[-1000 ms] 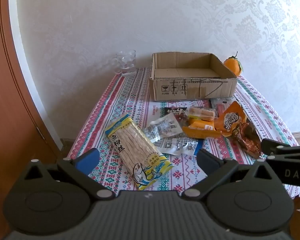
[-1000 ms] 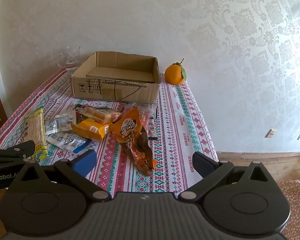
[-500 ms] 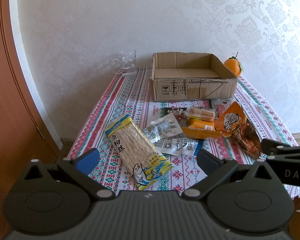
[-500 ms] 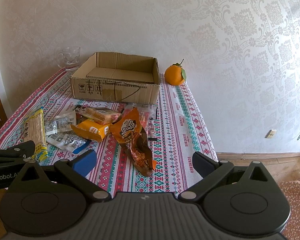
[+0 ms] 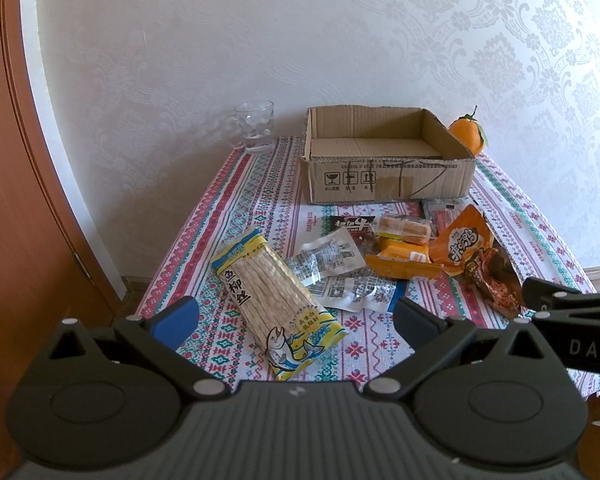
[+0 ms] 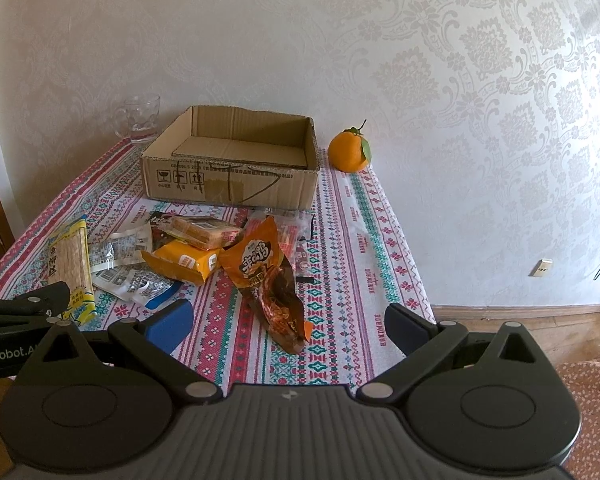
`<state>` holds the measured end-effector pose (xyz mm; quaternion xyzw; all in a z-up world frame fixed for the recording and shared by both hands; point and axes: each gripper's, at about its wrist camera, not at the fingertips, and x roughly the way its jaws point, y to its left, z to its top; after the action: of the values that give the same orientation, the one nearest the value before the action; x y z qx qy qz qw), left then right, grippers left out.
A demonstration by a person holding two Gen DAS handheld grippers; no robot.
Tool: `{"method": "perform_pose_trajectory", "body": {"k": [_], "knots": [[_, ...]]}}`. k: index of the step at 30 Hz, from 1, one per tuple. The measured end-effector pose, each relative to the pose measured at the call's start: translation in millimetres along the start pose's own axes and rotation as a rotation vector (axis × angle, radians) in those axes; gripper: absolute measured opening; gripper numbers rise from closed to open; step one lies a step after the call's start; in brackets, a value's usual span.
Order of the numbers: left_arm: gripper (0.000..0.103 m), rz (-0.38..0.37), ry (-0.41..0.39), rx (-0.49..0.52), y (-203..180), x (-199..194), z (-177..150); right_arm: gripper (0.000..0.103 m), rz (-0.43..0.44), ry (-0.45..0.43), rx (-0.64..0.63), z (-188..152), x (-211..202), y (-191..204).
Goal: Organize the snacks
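An empty open cardboard box (image 5: 384, 160) (image 6: 236, 164) stands at the back of the table. Several snack packets lie in front of it: a long yellow fish-strip pack (image 5: 276, 300) (image 6: 70, 268), clear foil packets (image 5: 328, 264), a yellow-orange pack (image 5: 404, 264) (image 6: 184, 262), a wrapped cake bar (image 5: 404, 228) and an orange-brown bag (image 5: 480, 260) (image 6: 272, 280). My left gripper (image 5: 296, 320) is open and empty, above the near edge by the fish-strip pack. My right gripper (image 6: 288, 324) is open and empty, near the orange-brown bag.
A glass mug (image 5: 254, 126) (image 6: 138, 120) stands at the back left. An orange (image 5: 468, 134) (image 6: 350, 150) sits at the back right by the wall. A wooden door (image 5: 16, 220) is at the left. The patterned tablecloth (image 6: 356, 248) ends at the right over wooden floor.
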<state>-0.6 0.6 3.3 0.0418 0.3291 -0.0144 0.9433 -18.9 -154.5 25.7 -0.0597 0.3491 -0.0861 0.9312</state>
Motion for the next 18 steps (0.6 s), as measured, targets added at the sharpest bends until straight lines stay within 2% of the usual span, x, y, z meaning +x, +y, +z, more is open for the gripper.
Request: {"method": "perform_pose_trajectory", "body": {"k": [18], "knots": [[0.102, 0.000, 0.000, 0.000, 0.2, -0.2, -0.6, 0.103, 0.002, -0.004, 0.000, -0.3, -0.1, 0.1]]}}
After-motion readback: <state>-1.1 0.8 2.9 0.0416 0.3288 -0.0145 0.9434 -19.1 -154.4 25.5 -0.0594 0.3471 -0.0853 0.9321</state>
